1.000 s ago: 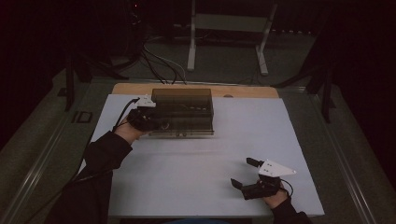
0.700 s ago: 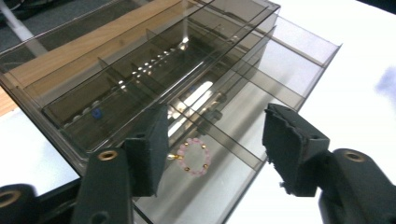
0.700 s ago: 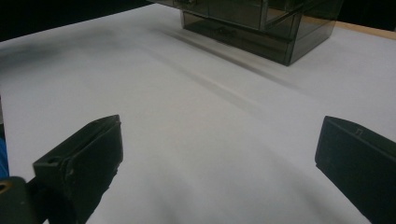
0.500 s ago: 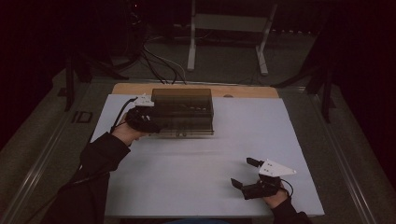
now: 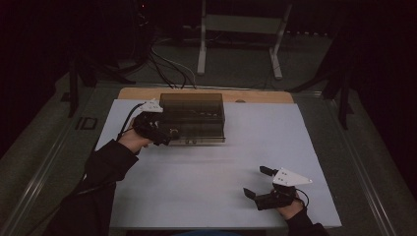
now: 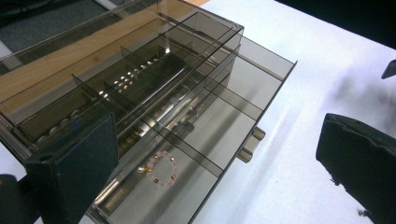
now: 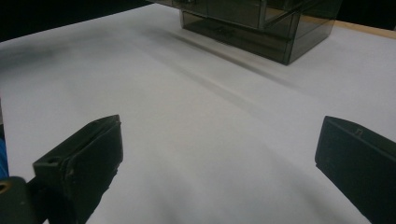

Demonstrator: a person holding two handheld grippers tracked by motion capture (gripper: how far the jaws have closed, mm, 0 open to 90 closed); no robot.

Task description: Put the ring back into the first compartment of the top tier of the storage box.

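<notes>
A smoky see-through organizer box (image 5: 194, 115) stands at the back of the white table, its lowest drawer (image 6: 224, 126) pulled out. A pink bead bracelet (image 6: 160, 170) lies in that drawer's front compartment. My left gripper (image 5: 164, 135) hovers at the box's front left corner, over the drawer. Its jaws have just been opening and now stand wide apart (image 6: 212, 135), gripping nothing, with the bracelet lying loose below them. My right gripper (image 5: 256, 182) rests near the table's front right, open and empty (image 7: 222, 140), pointing toward the box (image 7: 261, 23).
The white tabletop (image 5: 206, 187) stretches between the two grippers. A wooden strip (image 5: 255, 96) runs along the back edge behind the box. Beyond it, cables (image 5: 167, 69) and a metal stand (image 5: 241, 44) sit on the dark floor.
The left gripper stays at the box's front left corner with hardly any shift. The right gripper has not moved.
</notes>
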